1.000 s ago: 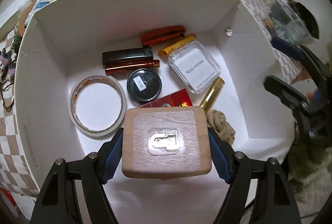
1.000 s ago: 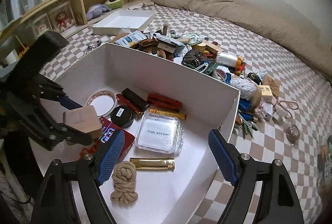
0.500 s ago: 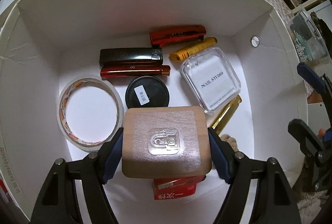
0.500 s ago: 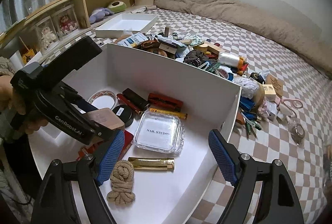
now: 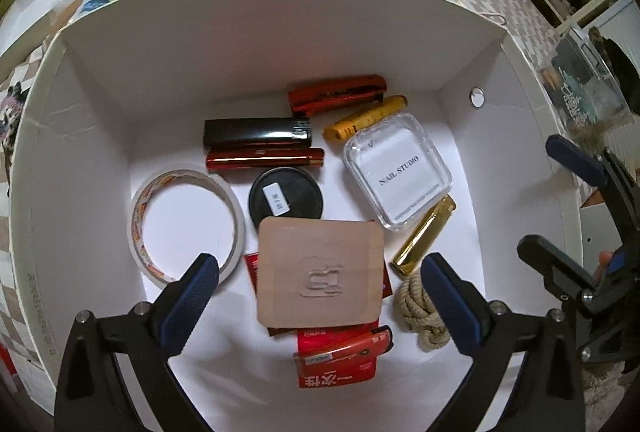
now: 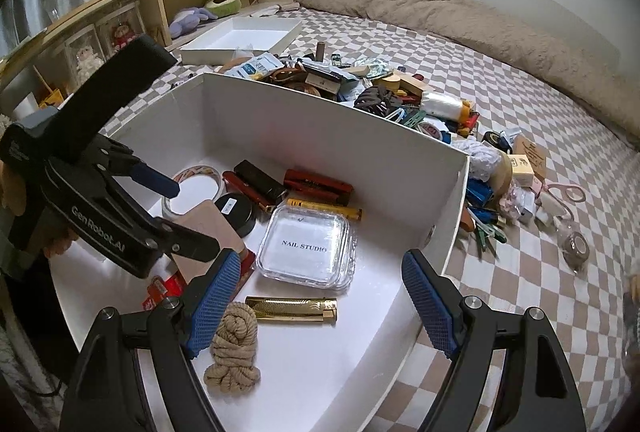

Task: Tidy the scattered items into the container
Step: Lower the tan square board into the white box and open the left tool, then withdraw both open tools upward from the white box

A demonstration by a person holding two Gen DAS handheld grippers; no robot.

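Note:
The white box holds a tape roll, lighters, a black round tin, a clear NAIL STUDIO case, a gold lighter and a rope knot. The wooden square hook plate lies flat on red packets in the box, between the blue pads of my open left gripper and apart from them. My right gripper is open and empty over the box's near corner. The left gripper also shows in the right wrist view.
A heap of scattered items lies on the checkered bedspread behind and right of the box. A shallow white tray sits further back by wooden shelves. A beige duvet runs along the far side.
My left gripper opened and let go of the wooden plate, which now rests on the red packets in the box. The left gripper pulled back slightly. The right gripper barely moved.

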